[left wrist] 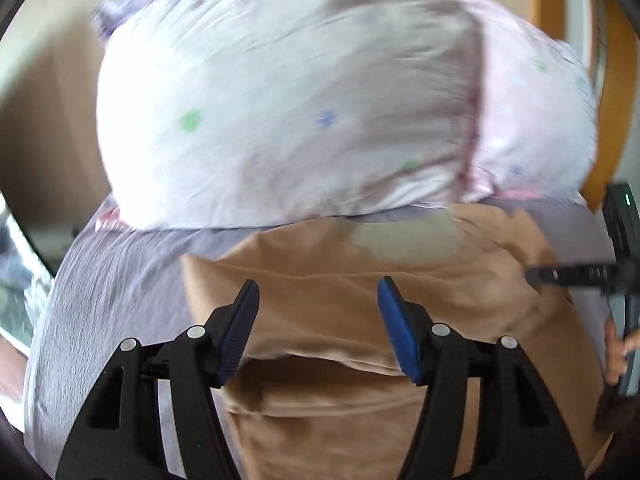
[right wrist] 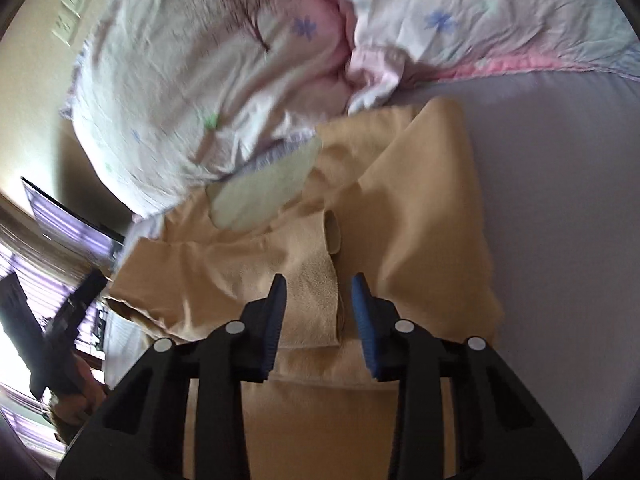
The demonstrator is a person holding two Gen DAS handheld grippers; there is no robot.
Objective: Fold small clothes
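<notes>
Tan, soft knit garment (right wrist: pixel 420 216) lies rumpled and partly folded on the lavender bedsheet (right wrist: pixel 560 200), below a floral white pillow (left wrist: pixel 280 112). Left hand-held gripper (left wrist: pixel 318 328) and right hand-held gripper (right wrist: pixel 319 322) hover open above it.

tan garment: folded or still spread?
Partly folded. The tan garment has a flap doubled over itself with layered edges, but lies uneven and rumpled on the bed sheet.
</notes>
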